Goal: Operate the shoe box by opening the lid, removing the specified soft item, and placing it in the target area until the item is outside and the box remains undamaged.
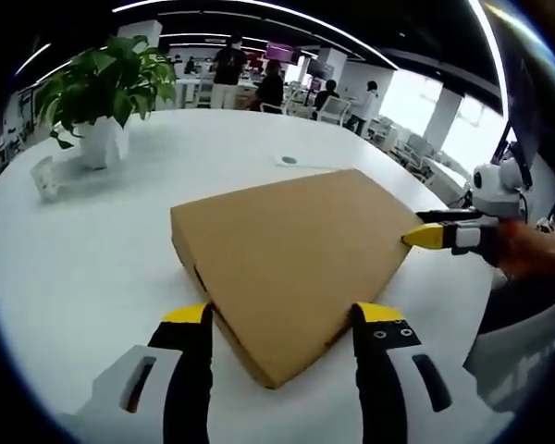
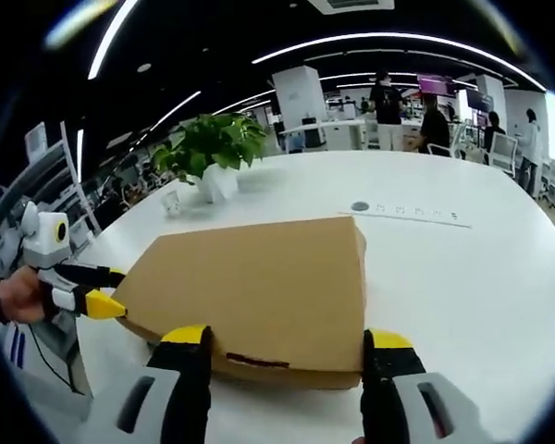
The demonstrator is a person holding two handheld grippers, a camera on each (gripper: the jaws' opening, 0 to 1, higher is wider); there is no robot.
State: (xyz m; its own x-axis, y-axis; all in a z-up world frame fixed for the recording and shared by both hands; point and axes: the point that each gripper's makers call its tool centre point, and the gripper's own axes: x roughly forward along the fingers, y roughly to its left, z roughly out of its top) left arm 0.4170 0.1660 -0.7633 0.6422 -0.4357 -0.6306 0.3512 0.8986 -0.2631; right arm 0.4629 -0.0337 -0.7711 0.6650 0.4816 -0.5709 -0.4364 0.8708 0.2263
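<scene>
A flat brown cardboard shoe box (image 1: 287, 250) lies shut on the round white table (image 1: 83, 259). My left gripper (image 1: 283, 316) is open, its yellow-tipped jaws straddling the box's near corner. From the right, the right gripper (image 1: 432, 228) reaches the box's right corner, a hand behind it. In the right gripper view the box (image 2: 259, 277) fills the middle, and my right gripper (image 2: 287, 339) is open across its near edge. The left gripper (image 2: 104, 291) meets the box's left corner there. The box's contents are hidden.
A potted green plant (image 1: 102, 92) (image 2: 217, 148) stands at the far side of the table, a small white object (image 1: 44, 176) beside it. A paper strip (image 2: 407, 211) lies beyond the box. Several people and chairs are in the office behind.
</scene>
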